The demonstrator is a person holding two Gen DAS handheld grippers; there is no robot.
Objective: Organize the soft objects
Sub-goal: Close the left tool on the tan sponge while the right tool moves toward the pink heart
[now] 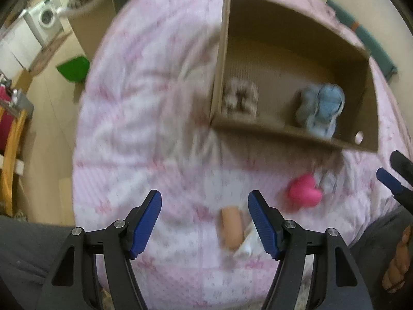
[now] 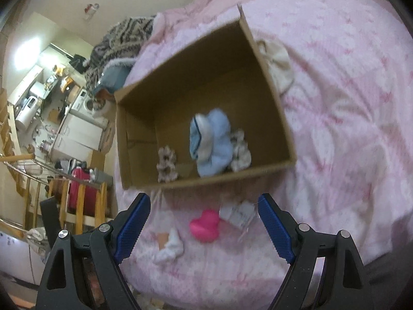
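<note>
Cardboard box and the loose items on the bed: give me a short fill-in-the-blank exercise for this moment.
1. The blue plush toy lies inside the ____.
2. The heart lying on the pink quilt in front of the cardboard box is ____ in colour.
3. The left gripper and the right gripper both have their jaws ____, holding nothing.

Missing words: cardboard box; pink; open

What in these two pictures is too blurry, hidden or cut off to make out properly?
- Patterned bundle in the cardboard box, left wrist view: motion blur smears it.
- Paper tag beside the pink heart, right wrist view: print blurred and too small.
- Peach-coloured item, right wrist view: mostly covered by the white cloth.
- Right tongs, left wrist view: cut off by the edge.
</note>
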